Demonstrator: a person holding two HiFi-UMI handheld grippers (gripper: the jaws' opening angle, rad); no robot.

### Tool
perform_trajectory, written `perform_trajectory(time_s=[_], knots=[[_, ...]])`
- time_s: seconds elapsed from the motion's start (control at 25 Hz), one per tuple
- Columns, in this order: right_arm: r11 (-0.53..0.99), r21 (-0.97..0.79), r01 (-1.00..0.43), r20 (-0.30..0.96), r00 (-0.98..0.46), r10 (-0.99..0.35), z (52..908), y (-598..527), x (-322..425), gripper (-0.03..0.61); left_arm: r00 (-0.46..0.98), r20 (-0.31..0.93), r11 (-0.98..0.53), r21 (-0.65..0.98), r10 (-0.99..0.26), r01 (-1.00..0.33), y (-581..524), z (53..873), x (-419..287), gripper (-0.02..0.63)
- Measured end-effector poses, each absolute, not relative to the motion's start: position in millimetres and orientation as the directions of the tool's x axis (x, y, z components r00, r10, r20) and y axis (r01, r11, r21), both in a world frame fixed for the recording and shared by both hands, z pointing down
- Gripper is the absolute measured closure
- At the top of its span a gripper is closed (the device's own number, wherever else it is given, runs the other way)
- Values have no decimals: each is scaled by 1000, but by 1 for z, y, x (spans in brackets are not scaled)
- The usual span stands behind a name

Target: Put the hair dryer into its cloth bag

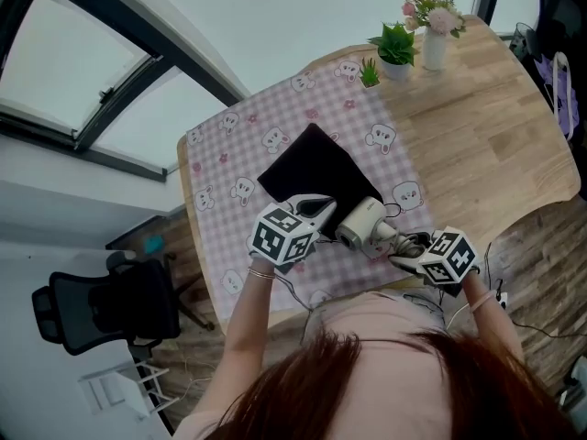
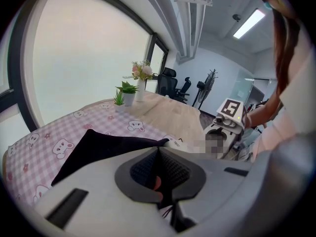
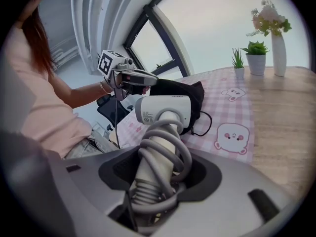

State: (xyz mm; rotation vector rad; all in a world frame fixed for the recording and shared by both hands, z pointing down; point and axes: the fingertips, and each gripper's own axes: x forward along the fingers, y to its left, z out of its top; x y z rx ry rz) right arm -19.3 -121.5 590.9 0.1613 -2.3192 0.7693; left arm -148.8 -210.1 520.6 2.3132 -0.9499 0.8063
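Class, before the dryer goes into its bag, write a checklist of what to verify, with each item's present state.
1. Right gripper clamps hair dryer by its handle: ok.
2. Cord coiled round that handle: ok.
3. Left gripper shut on cloth bag edge: ok.
4. Bag mouth open wide enough: cannot tell.
5. Dryer inside bag: not ok, outside it.
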Motion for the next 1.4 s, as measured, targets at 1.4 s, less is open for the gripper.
perform_trajectory(time_s=[1.4], knots=[[799,-468,-378,686,-725,58,609,-157,-50,350,629,706,-675,294,-324,-677,-194,528,-136,600]])
